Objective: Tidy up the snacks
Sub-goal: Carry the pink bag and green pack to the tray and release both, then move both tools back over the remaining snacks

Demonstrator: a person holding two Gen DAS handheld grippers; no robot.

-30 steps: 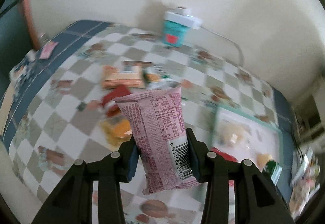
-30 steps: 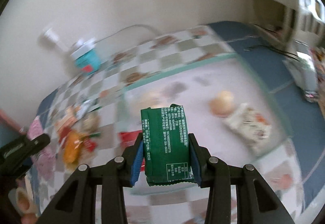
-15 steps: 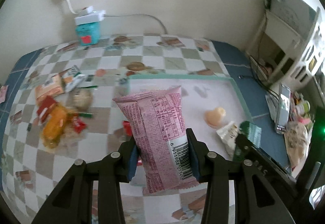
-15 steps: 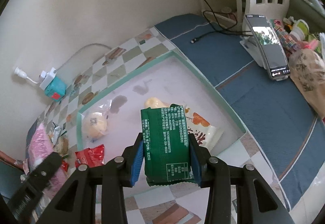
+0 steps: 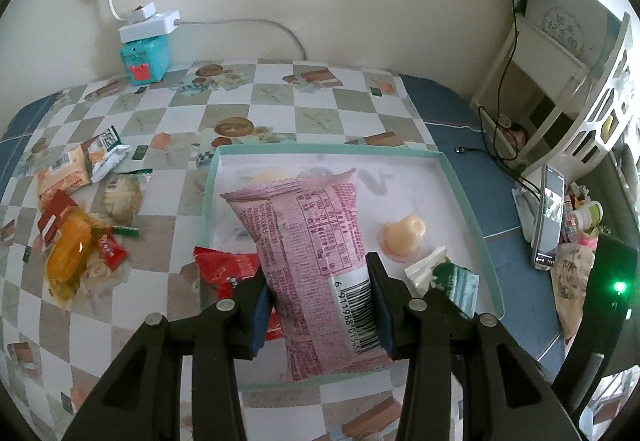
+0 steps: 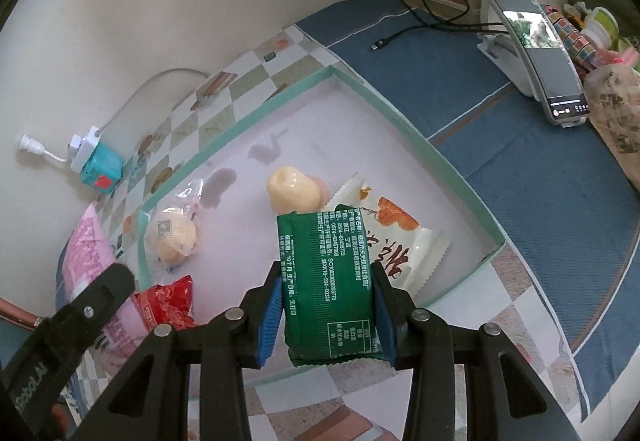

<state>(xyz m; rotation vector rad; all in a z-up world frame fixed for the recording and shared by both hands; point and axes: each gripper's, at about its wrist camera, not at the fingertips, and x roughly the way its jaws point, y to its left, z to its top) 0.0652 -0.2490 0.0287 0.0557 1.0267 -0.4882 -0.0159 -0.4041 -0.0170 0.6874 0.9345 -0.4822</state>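
Left wrist view: the left gripper [image 5: 320,305] is clenched on a pink snack packet [image 5: 312,253] at lower centre, its blue pads pressing the packet's sides near the barcode. Behind the packet lies a shallow teal-rimmed tray [image 5: 460,193], filling the middle of the frame, with a pale round snack [image 5: 402,237] at its right. A red packet [image 5: 224,267] sits at the tray's lower left corner. Loose snacks [image 5: 80,217] are scattered on the checkered tablecloth [image 5: 280,105] at left.

Right wrist view: the right gripper [image 6: 326,315] grips a green snack packet [image 6: 326,281] at lower centre, above the near edge of the tray. Behind it lie a white packet [image 6: 404,241] and a clear-wrapped bun [image 6: 174,239]. A phone [image 6: 544,57] stands at upper right.
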